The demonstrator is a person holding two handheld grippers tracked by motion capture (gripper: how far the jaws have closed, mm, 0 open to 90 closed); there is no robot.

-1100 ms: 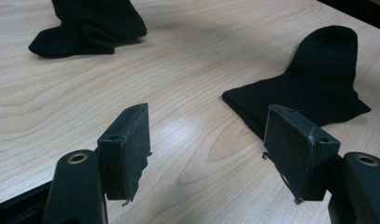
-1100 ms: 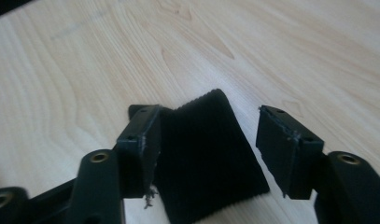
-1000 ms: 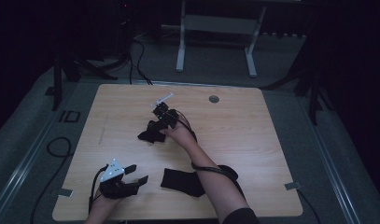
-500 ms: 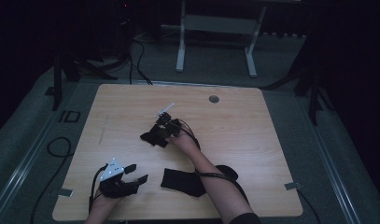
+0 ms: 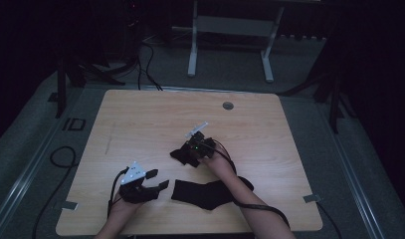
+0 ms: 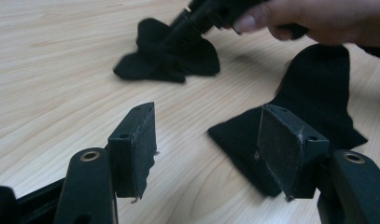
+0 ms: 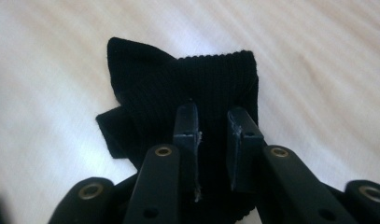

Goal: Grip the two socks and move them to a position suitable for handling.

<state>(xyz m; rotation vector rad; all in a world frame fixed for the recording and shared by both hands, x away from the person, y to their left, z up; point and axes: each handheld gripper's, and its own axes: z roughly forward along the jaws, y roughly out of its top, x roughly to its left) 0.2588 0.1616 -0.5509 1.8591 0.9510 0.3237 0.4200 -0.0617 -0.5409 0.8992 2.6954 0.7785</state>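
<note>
From the high view I count two black knitted socks on the light wooden counter (image 5: 140, 124): a crumpled black sock (image 5: 182, 155) near the middle and a flat black sock (image 5: 205, 193) nearer my edge, close together but apart. I also count two grippers: my right gripper (image 5: 190, 152) sits on the crumpled sock, and my left gripper (image 5: 157, 180) rests just left of the flat one.

In the left gripper view, my left fingers (image 6: 134, 144) are spread wide with nothing between them; the flat sock's corner lies beyond the right-hand finger, and the crumpled one is bunched farther off under the other gripper.

In the right gripper view, my right fingers (image 7: 186, 135) stand a narrow gap apart over the ribbed cuff of the crumpled sock; I cannot tell whether they have hold of it.
</note>
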